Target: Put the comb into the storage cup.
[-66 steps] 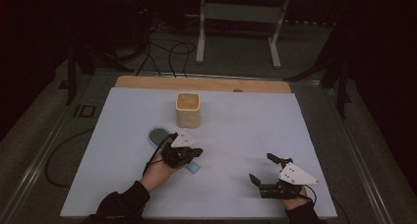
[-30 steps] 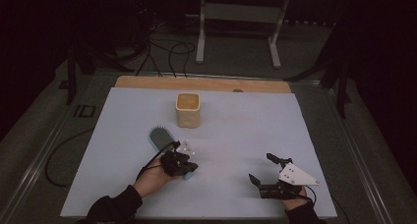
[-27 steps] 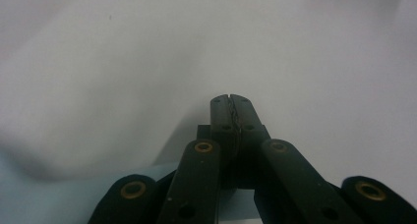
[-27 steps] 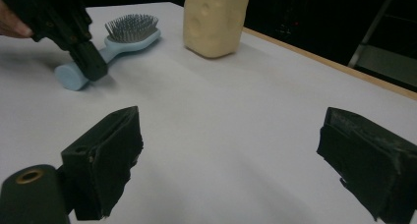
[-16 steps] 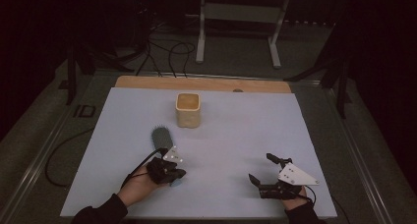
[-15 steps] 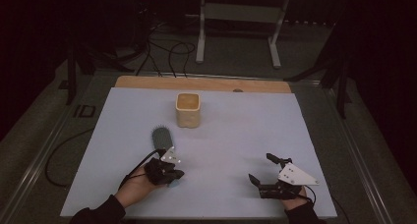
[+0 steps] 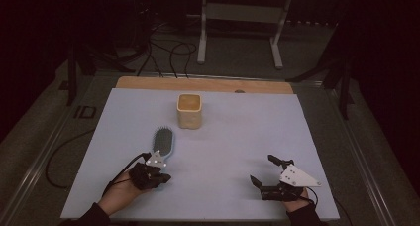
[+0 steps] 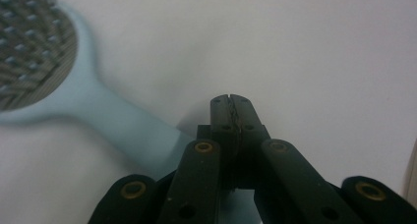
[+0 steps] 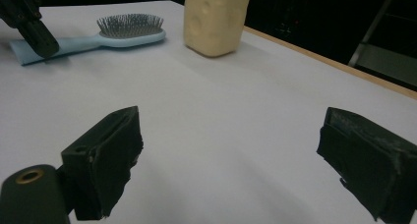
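Note:
A light blue hairbrush [image 7: 163, 141] lies bristles up on the white table top [image 7: 237, 137], left of the middle. Its handle [image 8: 123, 126] runs back under my left gripper [image 7: 161, 177]. That gripper's jaws are pressed together with nothing between them [image 8: 231, 103], and they rest over the handle's end. A cream cup [image 7: 189, 110] stands upright farther back. My right gripper [image 7: 262, 170] sits at the near right, apart from both. Its jaws stand wide open and empty [image 9: 236, 150]. It looks across at the hairbrush [image 9: 118, 32] and the cup [image 9: 215, 18].
A wooden strip [image 7: 203, 84] borders the table's far edge. Behind it are a metal stand [image 7: 240, 18] and loose cables [image 7: 168, 50] on the dark floor. A cable trails off the table's left side [image 7: 64, 151].
My left gripper has slid left and toward the near edge, jaws still shut. The brush's handle has swung left with it while the head stayed nearly in place. The right gripper has not moved.

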A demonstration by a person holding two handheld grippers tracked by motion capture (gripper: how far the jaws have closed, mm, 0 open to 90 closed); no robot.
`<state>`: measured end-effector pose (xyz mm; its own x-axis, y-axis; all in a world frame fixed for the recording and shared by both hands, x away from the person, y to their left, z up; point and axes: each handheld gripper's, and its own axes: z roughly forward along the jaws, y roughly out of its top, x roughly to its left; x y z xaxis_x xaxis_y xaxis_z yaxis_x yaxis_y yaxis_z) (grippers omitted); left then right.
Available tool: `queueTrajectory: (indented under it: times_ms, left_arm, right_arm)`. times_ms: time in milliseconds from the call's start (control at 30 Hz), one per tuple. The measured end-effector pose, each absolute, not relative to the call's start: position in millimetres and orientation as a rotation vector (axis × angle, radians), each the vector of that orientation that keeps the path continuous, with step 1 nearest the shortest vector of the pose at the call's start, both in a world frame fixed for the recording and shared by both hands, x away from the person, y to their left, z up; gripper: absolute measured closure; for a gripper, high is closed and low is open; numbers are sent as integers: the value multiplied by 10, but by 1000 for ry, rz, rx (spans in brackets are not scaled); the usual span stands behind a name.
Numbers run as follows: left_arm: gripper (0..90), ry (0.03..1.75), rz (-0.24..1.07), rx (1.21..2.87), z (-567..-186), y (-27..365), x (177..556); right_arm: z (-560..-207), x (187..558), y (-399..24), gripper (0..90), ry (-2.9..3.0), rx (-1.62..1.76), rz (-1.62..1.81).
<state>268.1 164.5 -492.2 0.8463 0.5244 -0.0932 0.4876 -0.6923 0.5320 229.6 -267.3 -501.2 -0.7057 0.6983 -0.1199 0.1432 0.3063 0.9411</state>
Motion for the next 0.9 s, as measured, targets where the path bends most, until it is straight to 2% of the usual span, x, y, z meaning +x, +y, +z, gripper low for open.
queueTrajectory:
  times_ms: [900]
  left_arm:
    - [899, 895, 153, 2508, -4864, 2163, 2587]
  right_arm:
    - [-5015, 2296, -2670, 89, 2061, 749, 1405]
